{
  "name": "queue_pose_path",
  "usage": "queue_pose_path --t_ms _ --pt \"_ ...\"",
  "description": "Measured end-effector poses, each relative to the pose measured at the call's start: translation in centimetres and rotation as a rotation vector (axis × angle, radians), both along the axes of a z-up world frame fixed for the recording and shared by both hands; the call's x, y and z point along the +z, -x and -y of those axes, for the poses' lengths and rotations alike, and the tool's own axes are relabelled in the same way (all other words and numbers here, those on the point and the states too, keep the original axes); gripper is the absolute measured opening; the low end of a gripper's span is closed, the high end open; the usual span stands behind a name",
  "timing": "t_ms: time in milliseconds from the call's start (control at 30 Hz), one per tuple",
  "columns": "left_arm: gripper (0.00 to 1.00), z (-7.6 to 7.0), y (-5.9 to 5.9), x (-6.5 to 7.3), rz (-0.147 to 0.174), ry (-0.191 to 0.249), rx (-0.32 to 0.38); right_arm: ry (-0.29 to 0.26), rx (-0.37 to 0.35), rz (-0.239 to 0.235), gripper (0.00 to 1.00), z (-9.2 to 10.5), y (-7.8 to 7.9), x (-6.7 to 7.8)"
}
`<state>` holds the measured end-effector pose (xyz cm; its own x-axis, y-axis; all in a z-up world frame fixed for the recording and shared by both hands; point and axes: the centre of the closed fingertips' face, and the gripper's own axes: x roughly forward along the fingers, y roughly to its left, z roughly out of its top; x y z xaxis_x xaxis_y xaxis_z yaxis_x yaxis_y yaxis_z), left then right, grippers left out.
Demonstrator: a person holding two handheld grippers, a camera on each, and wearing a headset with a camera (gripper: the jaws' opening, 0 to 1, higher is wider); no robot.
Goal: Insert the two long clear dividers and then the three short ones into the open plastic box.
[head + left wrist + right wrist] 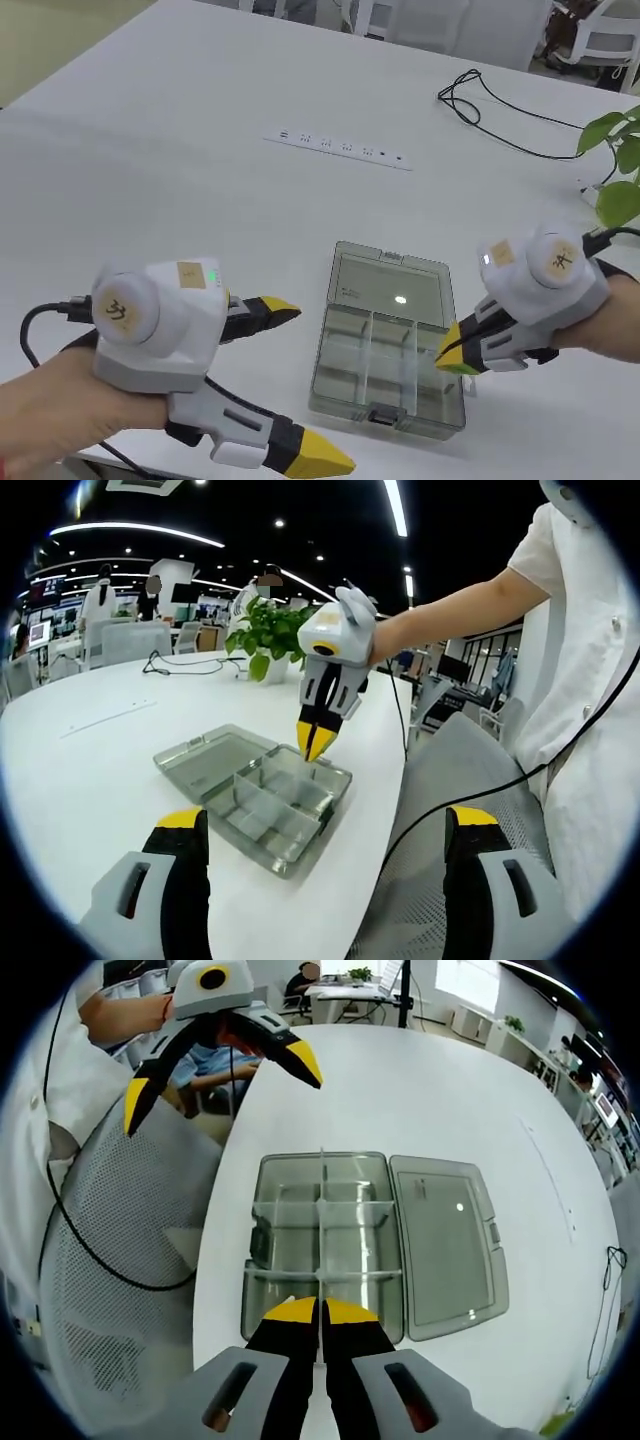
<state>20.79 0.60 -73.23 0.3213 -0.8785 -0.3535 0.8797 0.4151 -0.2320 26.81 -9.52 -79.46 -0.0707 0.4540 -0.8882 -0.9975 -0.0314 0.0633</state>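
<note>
Right gripper (pixel 321 1310) hovering over plastic box (pixel 340 350) right wall, jaws pressing shut, any pinched item not discernible. Inside box, clear dividers (pixel 322 1205) sitting as grid. Left gripper (pixel 310 385) hanging leftward, jaws gaping, empty — right nearer.

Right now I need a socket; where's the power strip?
Head view: the power strip lies on the table beyond the plastic box, left of the black cable.
</note>
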Motion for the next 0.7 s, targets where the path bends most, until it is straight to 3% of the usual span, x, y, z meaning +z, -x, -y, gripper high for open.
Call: queue_pose_path --t_ms 700 --pt "1.00 -0.2 0.0 -0.5 -0.006 -0.015 -0.006 0.003 0.031 0.012 0.03 -0.1 0.0 -1.5"
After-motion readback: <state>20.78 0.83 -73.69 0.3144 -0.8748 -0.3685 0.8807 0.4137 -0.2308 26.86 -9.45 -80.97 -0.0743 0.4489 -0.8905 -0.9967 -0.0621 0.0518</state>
